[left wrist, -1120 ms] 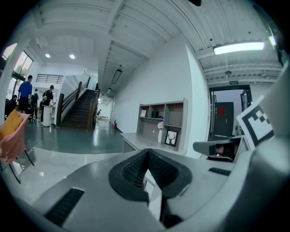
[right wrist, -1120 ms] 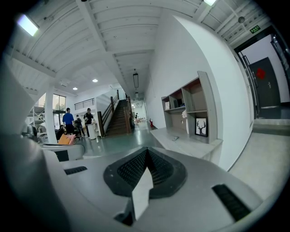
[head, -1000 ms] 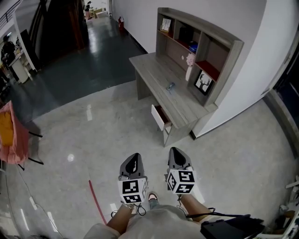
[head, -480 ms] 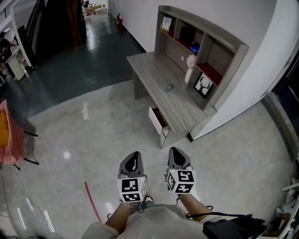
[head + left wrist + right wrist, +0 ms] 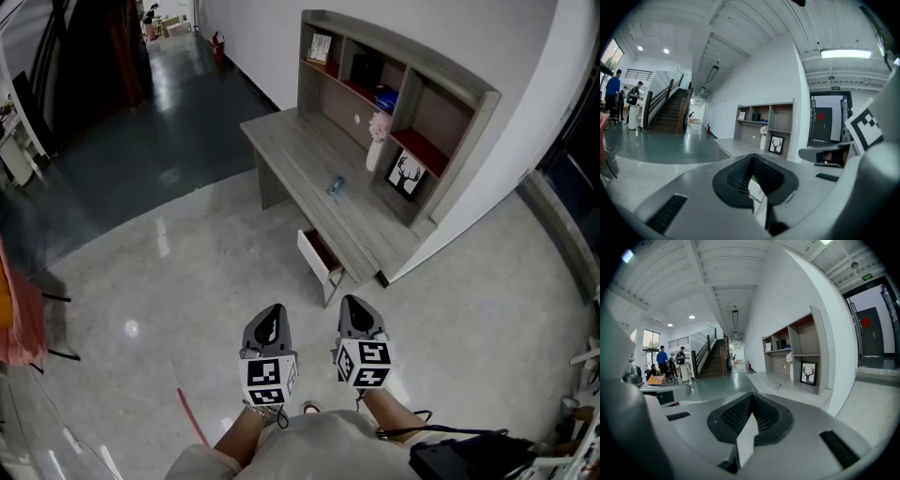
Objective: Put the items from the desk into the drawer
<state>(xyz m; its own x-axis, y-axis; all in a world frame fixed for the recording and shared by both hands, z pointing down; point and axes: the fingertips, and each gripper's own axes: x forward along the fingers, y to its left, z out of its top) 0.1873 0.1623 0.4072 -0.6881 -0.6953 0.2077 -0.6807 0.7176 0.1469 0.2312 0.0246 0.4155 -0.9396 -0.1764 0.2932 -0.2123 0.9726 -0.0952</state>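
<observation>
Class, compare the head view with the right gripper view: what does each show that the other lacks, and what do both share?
Head view only: the red strip on the floor and the person's forearms. Right gripper view only: the ceiling with its strip light, and standing people. Both: the desk, its deer picture, the flower vase and a small item on the desktop.

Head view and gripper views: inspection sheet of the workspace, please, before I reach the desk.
Surface: desk ahead, touched by neither gripper.
Job's things: small item on the desk; drawer open.
Clutter: vase and deer picture at the hutch.
Grippers: left gripper and right gripper shut, empty.
Cables: black cable by the right forearm.
Surroundings: glossy floor, staircase, people far off.
</observation>
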